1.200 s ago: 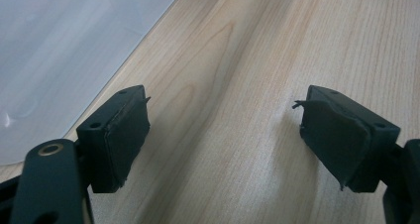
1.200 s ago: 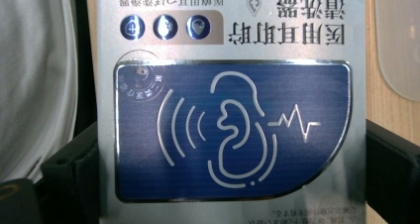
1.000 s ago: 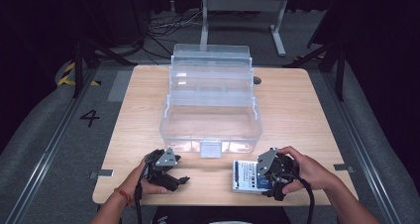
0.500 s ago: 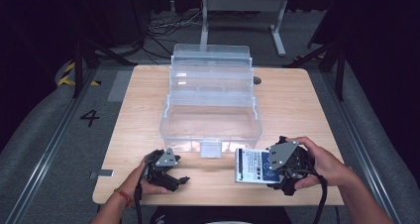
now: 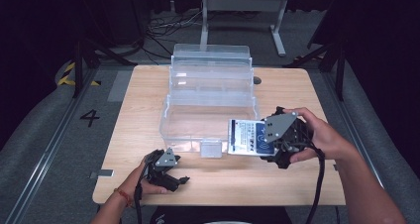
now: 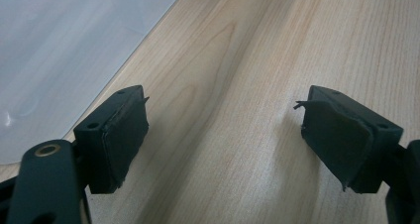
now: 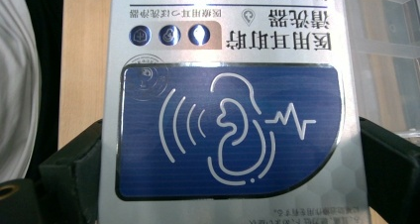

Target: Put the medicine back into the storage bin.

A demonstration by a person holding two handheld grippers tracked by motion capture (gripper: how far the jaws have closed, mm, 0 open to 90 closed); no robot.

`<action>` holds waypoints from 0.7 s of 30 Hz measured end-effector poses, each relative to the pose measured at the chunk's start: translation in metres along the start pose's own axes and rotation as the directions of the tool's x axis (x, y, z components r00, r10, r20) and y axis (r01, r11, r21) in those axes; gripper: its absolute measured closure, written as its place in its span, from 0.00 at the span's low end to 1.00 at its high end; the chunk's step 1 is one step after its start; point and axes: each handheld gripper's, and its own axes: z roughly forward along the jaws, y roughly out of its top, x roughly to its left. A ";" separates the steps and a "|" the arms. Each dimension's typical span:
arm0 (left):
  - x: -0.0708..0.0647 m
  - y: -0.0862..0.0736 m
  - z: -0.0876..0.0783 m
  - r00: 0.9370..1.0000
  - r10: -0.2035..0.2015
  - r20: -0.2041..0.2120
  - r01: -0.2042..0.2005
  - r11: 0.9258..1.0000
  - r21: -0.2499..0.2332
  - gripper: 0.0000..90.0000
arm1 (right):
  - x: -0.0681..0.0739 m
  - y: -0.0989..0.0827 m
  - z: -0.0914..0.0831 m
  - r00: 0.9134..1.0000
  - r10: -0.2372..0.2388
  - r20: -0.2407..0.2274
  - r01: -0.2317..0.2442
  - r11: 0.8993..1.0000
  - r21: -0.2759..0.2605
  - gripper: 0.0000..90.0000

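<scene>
**Right tongs hold a boxed ear-care product at the edge of a clear case**

On the light wooden desk stands a clear plastic tiered case, opened out in steps, with a small latch tab at the middle of its near wall. The right tongs, gripped by the person's right hand, are clamped on a flat silver-and-blue box. In the high view the box is lifted off the desk and lies over the near right corner of the case. The right gripper view shows the box close up between the two black jaws, its printing upside down: Chinese characters, three small round icons and a white ear-and-soundwave drawing on a blue panel.

The left tongs rest low near the front edge of the desk, held by the left hand, well apart from the box. In the left gripper view their jaws stand wide apart with nothing between them, bare wood below and the case's wall at the upper left.
</scene>
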 end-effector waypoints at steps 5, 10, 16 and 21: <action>0.000 0.000 0.000 1.000 0.000 0.000 0.000 1.000 0.000 0.20 | -0.020 0.004 0.012 1.000 -0.003 0.016 0.003 1.000 0.024 0.05; 0.000 0.000 0.000 1.000 -0.002 0.001 0.002 1.000 -0.001 0.20 | -0.038 0.007 0.035 1.000 0.013 0.019 -0.014 0.999 0.039 0.05; 0.000 0.000 0.000 1.000 -0.003 0.004 0.003 1.000 -0.001 0.20 | -0.052 0.009 0.058 1.000 0.016 -0.014 -0.016 0.999 0.030 0.05; 0.000 0.000 0.000 1.000 0.000 -0.001 0.000 1.000 0.000 0.20 | -0.061 0.004 0.075 0.999 0.035 -0.013 -0.034 0.998 0.046 0.05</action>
